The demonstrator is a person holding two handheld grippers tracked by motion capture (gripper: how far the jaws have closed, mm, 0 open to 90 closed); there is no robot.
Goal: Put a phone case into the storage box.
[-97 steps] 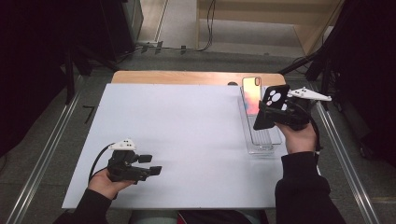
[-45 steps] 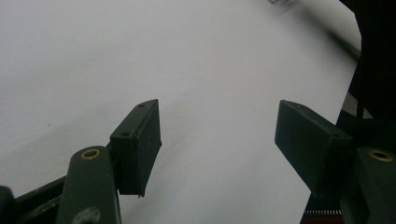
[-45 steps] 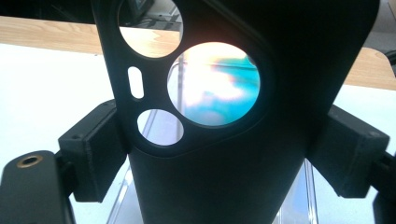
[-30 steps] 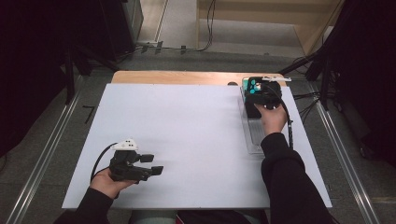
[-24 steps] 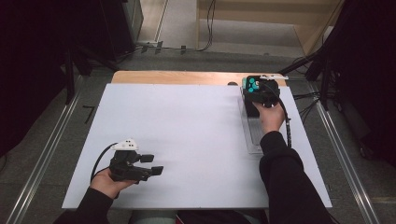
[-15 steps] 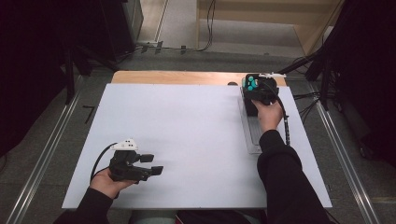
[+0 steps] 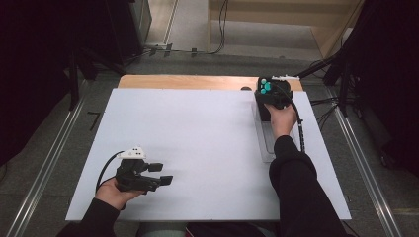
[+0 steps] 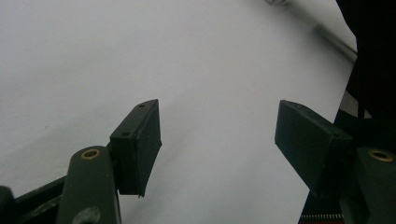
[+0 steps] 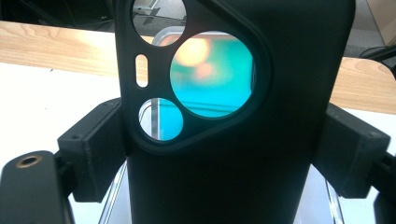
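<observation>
left gripper [image 7: 159,174]: chunky black housing with a grey three-cornered plate on top, dotted with small dark marks
left cable [image 7: 104,168]: thin black lead that looped off the back of the body
left jaw pads [image 8: 142,140]: flat black rectangular blocks, screw holes in the edges, brass-ringed pivots on the dark green-black arms
right gripper [image 7: 269,94]: black body too, with a white plate showing at its far end
right cable [image 7: 300,129]: thick black lead that ran along the forearm
sleeves [image 7: 301,197]: dark, long, black-looking on both arms
right jaw pads [image 9: 95,149]: same boxy black blocks, one brass ring visible
</observation>
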